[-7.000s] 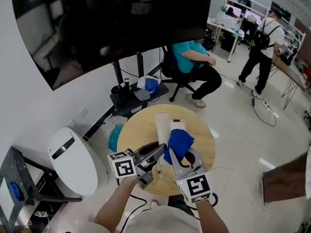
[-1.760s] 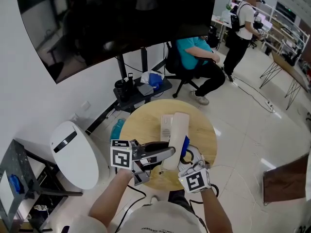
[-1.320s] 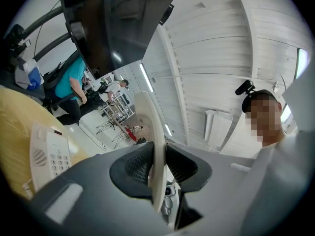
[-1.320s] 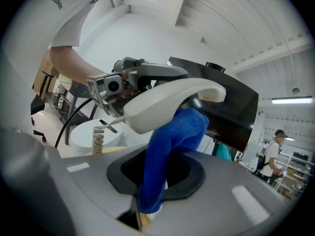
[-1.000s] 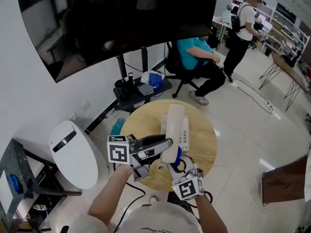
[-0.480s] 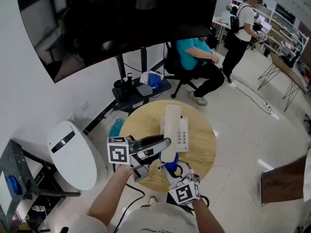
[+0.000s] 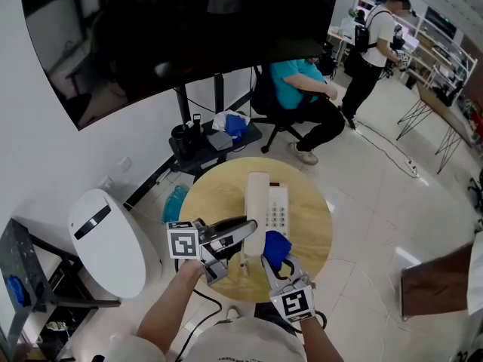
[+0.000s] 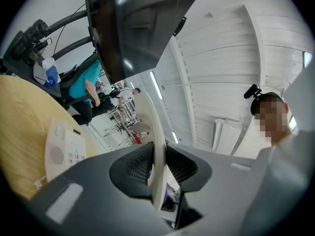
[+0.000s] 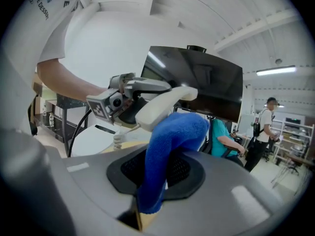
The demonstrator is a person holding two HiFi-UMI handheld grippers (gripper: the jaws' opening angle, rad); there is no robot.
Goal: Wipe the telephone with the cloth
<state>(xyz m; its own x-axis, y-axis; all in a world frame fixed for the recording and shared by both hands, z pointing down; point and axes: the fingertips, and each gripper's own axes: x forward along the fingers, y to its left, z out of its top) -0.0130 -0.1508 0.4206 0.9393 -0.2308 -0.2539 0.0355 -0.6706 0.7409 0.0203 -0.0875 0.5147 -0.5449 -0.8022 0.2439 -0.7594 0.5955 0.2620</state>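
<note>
The left gripper (image 7: 243, 234) pinches the lower end of the white handset (image 7: 257, 208), its jaws part-spread and pressed on both flat sides. The right gripper (image 7: 275, 259) is clamped on a blue cloth (image 7: 277, 245), which bulges out just beside the handset. Both forearms reach in from the near side of the phone base (image 7: 278, 211), the left gripper turned sideways towards it. The base lies on a round wooden table (image 7: 217, 199). Beyond it stand a big dark screen (image 7: 189, 29) and a seated person (image 7: 300, 85).
</note>
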